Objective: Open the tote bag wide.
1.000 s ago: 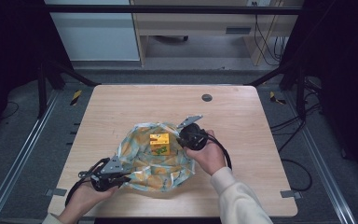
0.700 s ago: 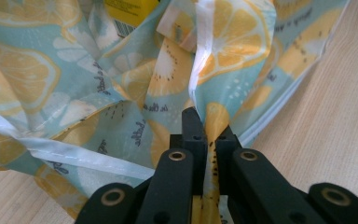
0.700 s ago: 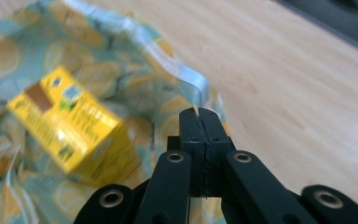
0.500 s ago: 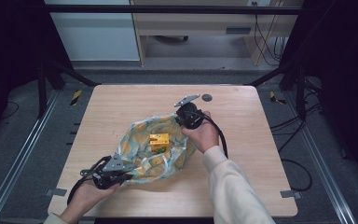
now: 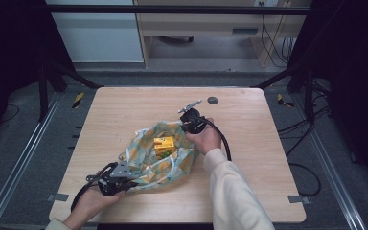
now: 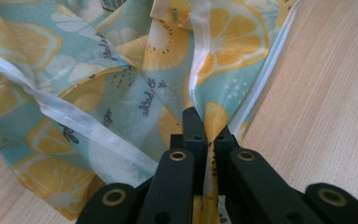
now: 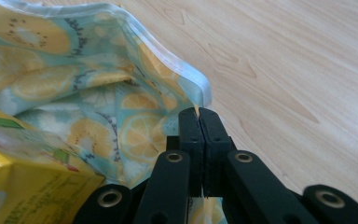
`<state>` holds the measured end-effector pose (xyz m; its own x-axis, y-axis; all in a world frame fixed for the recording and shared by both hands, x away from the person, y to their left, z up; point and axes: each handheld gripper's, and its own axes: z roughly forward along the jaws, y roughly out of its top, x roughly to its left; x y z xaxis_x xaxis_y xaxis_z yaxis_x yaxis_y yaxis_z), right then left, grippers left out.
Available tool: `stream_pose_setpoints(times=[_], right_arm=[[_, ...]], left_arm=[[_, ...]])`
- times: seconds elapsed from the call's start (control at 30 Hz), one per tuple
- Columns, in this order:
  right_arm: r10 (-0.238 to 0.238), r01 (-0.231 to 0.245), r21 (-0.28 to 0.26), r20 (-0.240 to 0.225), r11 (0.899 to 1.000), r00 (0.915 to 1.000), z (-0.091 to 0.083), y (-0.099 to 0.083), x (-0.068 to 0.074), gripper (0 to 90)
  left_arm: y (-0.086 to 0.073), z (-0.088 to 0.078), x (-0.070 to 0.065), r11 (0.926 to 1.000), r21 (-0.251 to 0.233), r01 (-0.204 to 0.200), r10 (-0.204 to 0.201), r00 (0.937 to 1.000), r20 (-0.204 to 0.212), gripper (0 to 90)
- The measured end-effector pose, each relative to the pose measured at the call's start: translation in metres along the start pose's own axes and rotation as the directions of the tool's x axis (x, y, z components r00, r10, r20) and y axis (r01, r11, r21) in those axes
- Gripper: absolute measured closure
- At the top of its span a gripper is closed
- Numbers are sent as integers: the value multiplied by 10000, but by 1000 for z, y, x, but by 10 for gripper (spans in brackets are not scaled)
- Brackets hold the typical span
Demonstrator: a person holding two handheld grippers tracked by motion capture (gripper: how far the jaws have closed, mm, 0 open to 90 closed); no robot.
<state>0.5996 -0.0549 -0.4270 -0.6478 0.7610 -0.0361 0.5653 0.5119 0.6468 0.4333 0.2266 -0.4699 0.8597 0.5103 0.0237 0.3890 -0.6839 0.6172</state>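
Note:
A teal bag printed with lemon slices (image 5: pixel 148 158) lies stretched across the middle of the wooden table (image 5: pixel 268 143). A yellow carton (image 5: pixel 163 145) sits on it. My left gripper (image 5: pixel 124 178) is shut on the bag's near left edge; in the left gripper view the fabric (image 6: pixel 121 84) runs between the closed jaws (image 6: pixel 205 130). My right gripper (image 5: pixel 188 123) is shut on the far right edge. In the right gripper view the bag's white rim (image 7: pixel 186 74) is pinched at the jaw tips (image 7: pixel 199 114), and the yellow carton (image 7: pixel 23 186) lies at lower left.
A small dark round disc (image 5: pixel 212 100) is set into the table near its far edge. Black frame posts (image 5: pixel 306 81) stand at the table's sides, and cables (image 5: pixel 311 177) lie on the floor at the right. A black cable (image 5: pixel 223 139) trails from my right gripper.
My right gripper has carried its edge of the bag away from me toward the far side, stretching the bag out longer. My left gripper has stayed in place.

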Motion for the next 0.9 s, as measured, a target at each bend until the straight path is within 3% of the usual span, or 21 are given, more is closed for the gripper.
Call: stream_pose_setpoints(times=[0.13,0.2,0.3,0.33,0.37,0.4,0.43,0.47,0.6,0.9], right_arm=[[168,-168,-139,23,9998,9999,-4,-4,-2,772],[280,-276,-285,148,9992,9995,-10,-4,-3,669],[335,-316,-603,298,9977,9990,-21,-2,-2,543],[335,-316,-603,298,9977,9990,-21,-2,-2,543],[275,-242,-890,368,9957,9989,-33,-2,1,480],[255,-213,-990,413,9949,9988,-37,-1,2,454],[255,-213,-990,413,9949,9988,-37,-1,2,454],[214,-148,-1285,503,9916,9985,-50,0,6,412],[118,-12,-1713,606,9852,9981,-69,5,11,357],[-177,314,-1827,758,9827,9970,-87,8,16,314]], left_arm=[[0,1,-3,10000,-6,-64,64,9999,-116,874],[-2,0,-4,10000,-99,-13,10,9995,-319,829],[-3,-3,-4,9995,-305,93,-111,9981,-609,695],[-3,-7,-4,9986,-503,170,-212,9961,-853,695],[-3,-12,-4,9970,-731,245,-325,9933,-1112,587],[-3,-16,-4,9955,-887,325,-435,9911,-1261,543],[-3,-16,-4,9955,-887,325,-435,9911,-1261,495],[-3,-20,-4,9930,-1108,402,-554,9888,-1383,464],[-2,-25,-5,9911,-1279,375,-568,9870,-1504,401],[2,-31,-10,9884,-1490,297,-517,9880,-1458,319]])
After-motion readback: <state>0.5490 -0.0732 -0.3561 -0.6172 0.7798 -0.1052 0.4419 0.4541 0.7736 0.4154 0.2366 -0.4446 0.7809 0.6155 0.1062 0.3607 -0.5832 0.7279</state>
